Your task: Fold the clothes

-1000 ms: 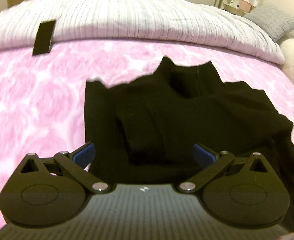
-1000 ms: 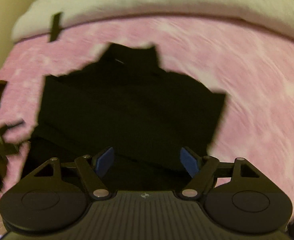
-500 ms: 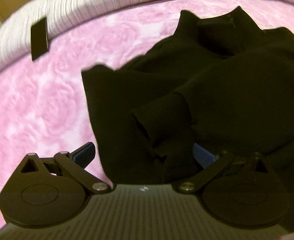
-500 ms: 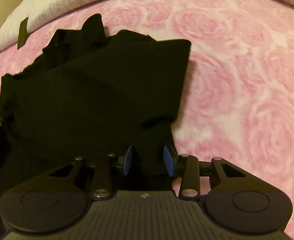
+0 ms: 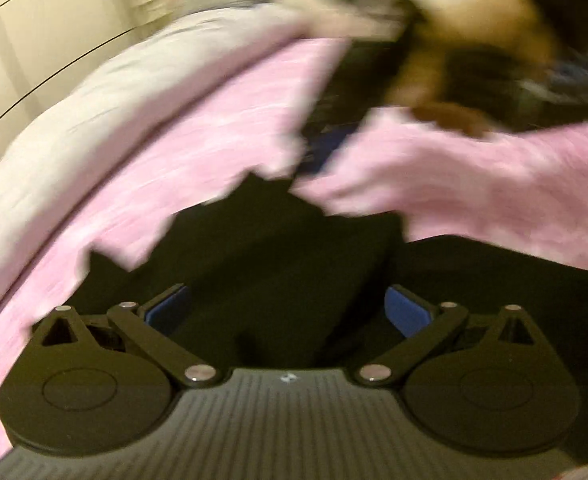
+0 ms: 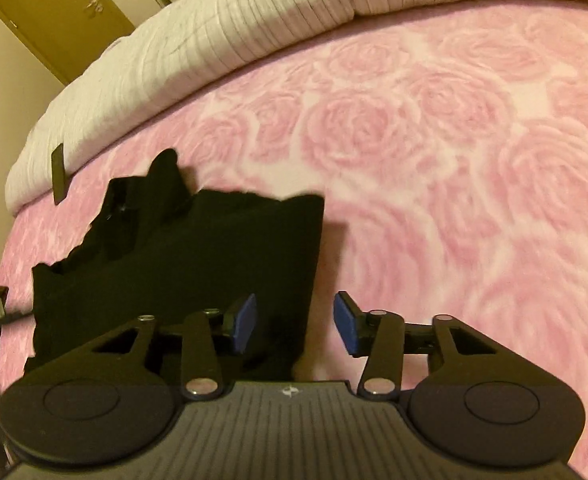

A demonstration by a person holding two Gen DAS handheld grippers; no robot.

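The black garment (image 6: 198,264) lies folded on the pink rose blanket (image 6: 434,160), collar end pointing away. My right gripper (image 6: 295,322) hovers over its near right edge, jaws partly apart; the cloth edge lies under the gap and is not pinched. The left wrist view is blurred by motion. There my left gripper (image 5: 288,309) is wide open above the black garment (image 5: 278,256), nothing between its blue pads (image 5: 408,312). A person's hand (image 5: 474,20) with the right gripper shows at the top of that view.
A white ribbed duvet (image 6: 254,40) is bunched along the far side of the bed, with a dark flat rectangle (image 6: 58,176) against it. A brown door (image 6: 54,12) stands behind. Open pink blanket stretches to the right of the garment.
The right gripper's jaws, closed in on the garment half a second ago, have widened a little and the cloth lies flat. The left view has swung right across the garment and blurred.
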